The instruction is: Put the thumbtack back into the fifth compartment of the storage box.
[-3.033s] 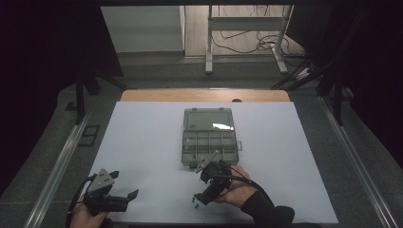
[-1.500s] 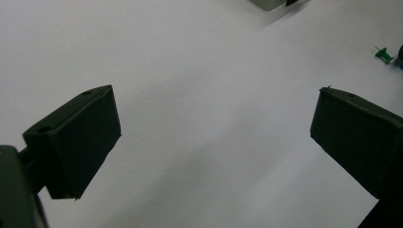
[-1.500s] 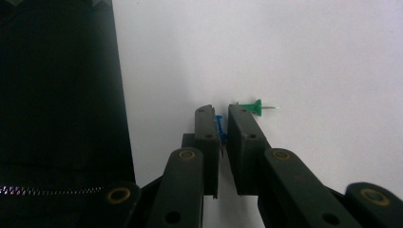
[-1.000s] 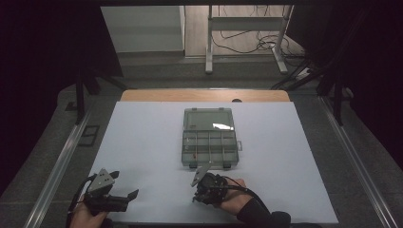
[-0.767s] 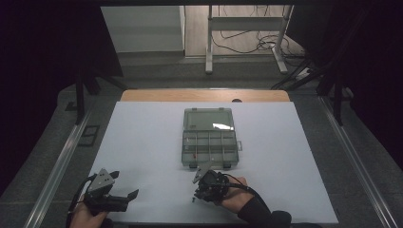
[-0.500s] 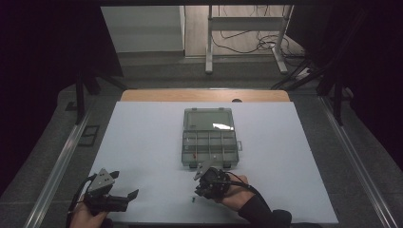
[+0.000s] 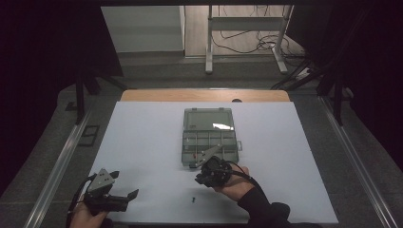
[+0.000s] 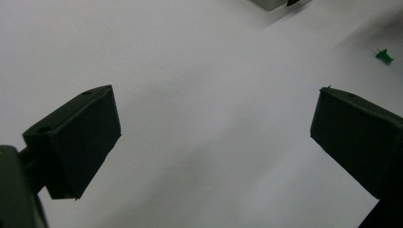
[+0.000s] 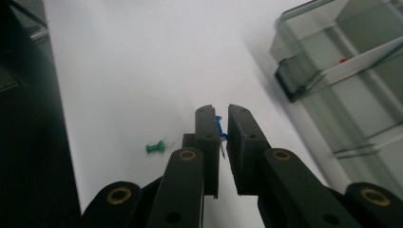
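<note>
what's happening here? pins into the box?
Looks that way. The right tongs are shut on a blue pushpin, held above the white table just short of the clear compartment box, which stands open with a red item in one compartment. A green pushpin lies loose on the table nearby. The left tongs sit open near the front edge, holding nothing.

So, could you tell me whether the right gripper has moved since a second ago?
Yes. The right gripper, shut on a blue pushpin, has moved up the high view, closer to the clear organizer box.
</note>
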Demonstrator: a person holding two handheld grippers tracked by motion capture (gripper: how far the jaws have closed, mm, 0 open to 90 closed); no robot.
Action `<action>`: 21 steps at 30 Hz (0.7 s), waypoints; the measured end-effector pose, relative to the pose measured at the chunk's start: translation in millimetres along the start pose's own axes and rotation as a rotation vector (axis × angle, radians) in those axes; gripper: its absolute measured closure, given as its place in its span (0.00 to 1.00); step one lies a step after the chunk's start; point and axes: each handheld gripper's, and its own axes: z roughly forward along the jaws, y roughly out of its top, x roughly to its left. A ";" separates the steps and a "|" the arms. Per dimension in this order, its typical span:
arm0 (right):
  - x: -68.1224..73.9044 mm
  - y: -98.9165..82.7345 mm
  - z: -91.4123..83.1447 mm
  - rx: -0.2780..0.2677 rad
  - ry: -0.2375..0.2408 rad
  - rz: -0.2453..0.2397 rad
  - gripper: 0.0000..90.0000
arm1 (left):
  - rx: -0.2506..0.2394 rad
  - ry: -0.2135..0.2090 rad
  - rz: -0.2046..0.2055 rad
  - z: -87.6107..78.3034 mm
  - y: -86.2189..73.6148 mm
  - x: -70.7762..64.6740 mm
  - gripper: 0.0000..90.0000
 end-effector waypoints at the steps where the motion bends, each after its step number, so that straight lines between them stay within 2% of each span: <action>1: -1.5 1.1 -0.4 -0.002 -0.004 0.004 0.93 | 0.000 0.000 0.000 0.0 0.0 0.0 0.03; 21: -34.1 23.2 2.4 -0.042 -0.069 0.072 0.93 | -0.003 -0.003 -0.004 -0.2 -0.2 0.5 0.03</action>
